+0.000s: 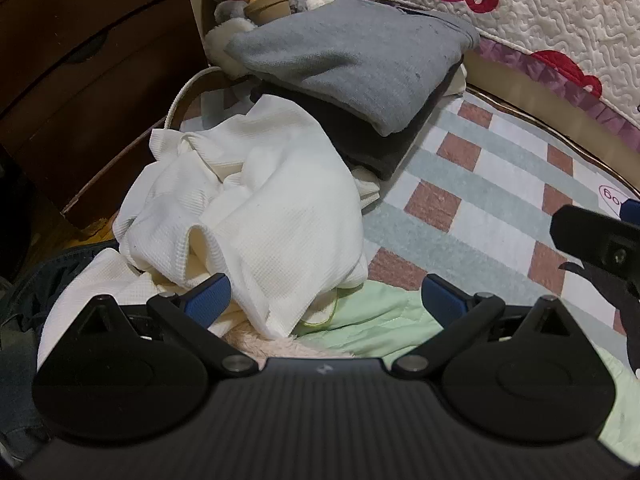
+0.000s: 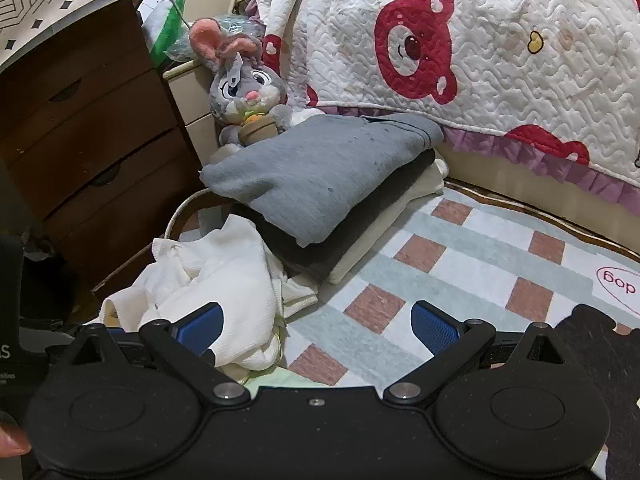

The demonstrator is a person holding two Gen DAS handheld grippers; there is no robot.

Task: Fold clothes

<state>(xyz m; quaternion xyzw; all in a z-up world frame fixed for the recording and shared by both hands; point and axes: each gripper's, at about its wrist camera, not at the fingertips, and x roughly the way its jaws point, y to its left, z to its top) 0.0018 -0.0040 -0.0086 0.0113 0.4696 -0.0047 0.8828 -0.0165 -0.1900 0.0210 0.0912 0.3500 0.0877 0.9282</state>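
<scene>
The checked mat [image 2: 460, 240] has a pink heart shape near its right edge with the letters "6op" [image 2: 618, 282] in it. The quilt [image 2: 520, 60] with red bears hangs down behind the mat, and near its top are red letters that look like "bak", but they are cut off. A black thing at the far left of the right view shows a white "S"; the rest cannot be read.

The left tool [image 1: 326, 300] has its two blue fingers wide apart, with nothing held. They sit low over a crumpled white cloth [image 1: 256, 208] and a light green cloth [image 1: 380, 320]. The right tool [image 2: 316, 326] is spread wide too and holds nothing. Its left finger is just beside the white cloth.

A folded pile sits behind the white cloth: a grey top [image 2: 320, 176] on a dark one, on a cream one. A toy bunny [image 2: 244, 88] leans behind the pile. A brown drawer chest [image 2: 88, 140] stands at the left edge. The mat to the right of the pile is bare and roomy.
</scene>
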